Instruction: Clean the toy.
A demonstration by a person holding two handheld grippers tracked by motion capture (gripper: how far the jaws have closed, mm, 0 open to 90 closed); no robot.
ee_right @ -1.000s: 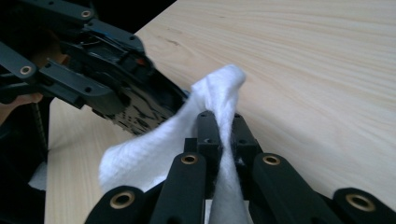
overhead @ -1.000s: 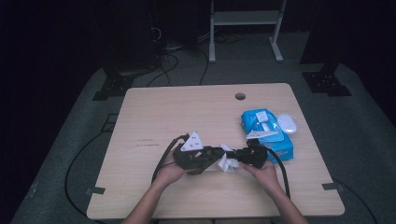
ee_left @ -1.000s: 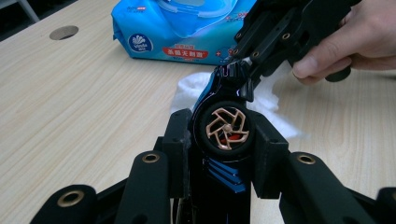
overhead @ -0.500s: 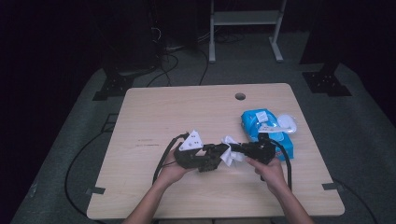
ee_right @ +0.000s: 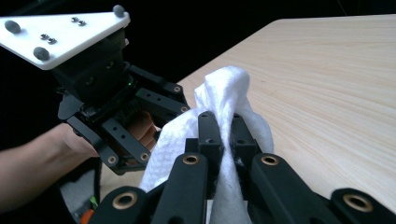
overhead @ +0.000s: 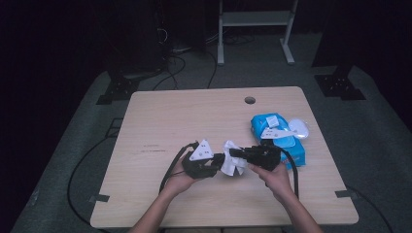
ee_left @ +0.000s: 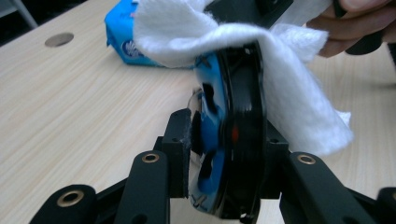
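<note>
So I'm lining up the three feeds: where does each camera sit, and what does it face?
High view: above the person's side, looking forward and down on the table; forearms, left gripper, right gripper.
Left gripper view: on the left gripper, facing its clamped black-and-blue disc.
Right gripper view: on the right gripper, facing the left gripper and a hand.
All share the white wipe.

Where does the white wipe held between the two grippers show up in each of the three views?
High view: the white wipe sits at lower centre, between the two grippers.
Left gripper view: the wipe drapes from the top over the black and blue disc-shaped object clamped in the jaws.
Right gripper view: the wipe is at centre, pinched in the jaws.
Shared landmark: the wooden table.
</note>
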